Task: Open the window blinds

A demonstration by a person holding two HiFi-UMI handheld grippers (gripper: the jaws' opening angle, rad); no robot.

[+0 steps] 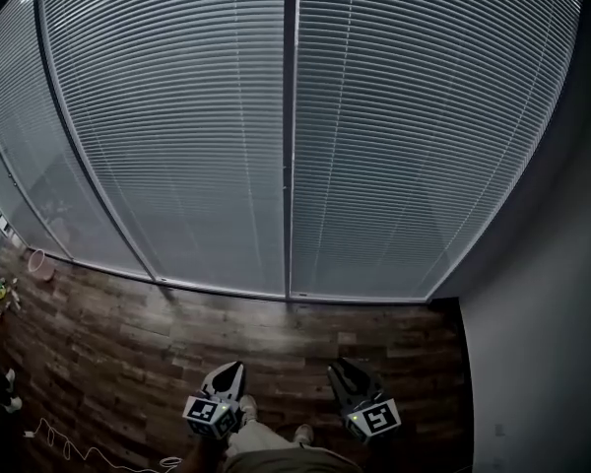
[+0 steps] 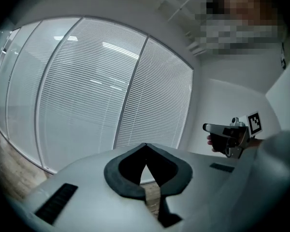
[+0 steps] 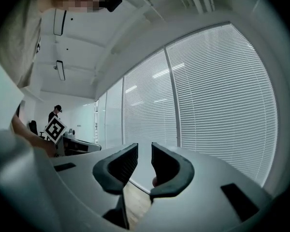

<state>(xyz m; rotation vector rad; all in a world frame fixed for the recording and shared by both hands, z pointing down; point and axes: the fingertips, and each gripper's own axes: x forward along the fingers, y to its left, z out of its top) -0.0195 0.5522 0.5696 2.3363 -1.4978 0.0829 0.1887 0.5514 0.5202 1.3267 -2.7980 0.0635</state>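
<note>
**Two grippers empty, white horizontal-slat window blinds [image 1: 177,116] well ahead**

Both tools were held low at the bottom of the head view. A strip of dark wood-plank floor [image 1: 128,333] lay between them and the foot of the window. The blinds hung ahead of and above both grippers, well apart from either, with their slats lying flat and closed. The slats ran across, left to right, while the panels stood tall, split by a dark vertical mullion [image 1: 291,136].

The left gripper [image 1: 229,371] sat below the panel just left of that mullion, and the right gripper [image 1: 345,370] below the panel to its right. Neither looked clearly nearer. Any reach would likely have to go forward and up, and no cord or wand could be told for sure.

The head view gave the whole spread of the blinds but not the jaws. The left gripper view showed the left gripper [image 2: 145,145] with its tips together on nothing. It also showed the right gripper [image 2: 209,127] in a hand [image 2: 213,143] against a pale grey wall [image 2: 222,100]. The right gripper view showed the right gripper [image 3: 140,151] with its jaws a little apart and only blinds [image 3: 222,95] and floor beyond. It alone caught a distant person [image 3: 55,114] down the room.
</note>
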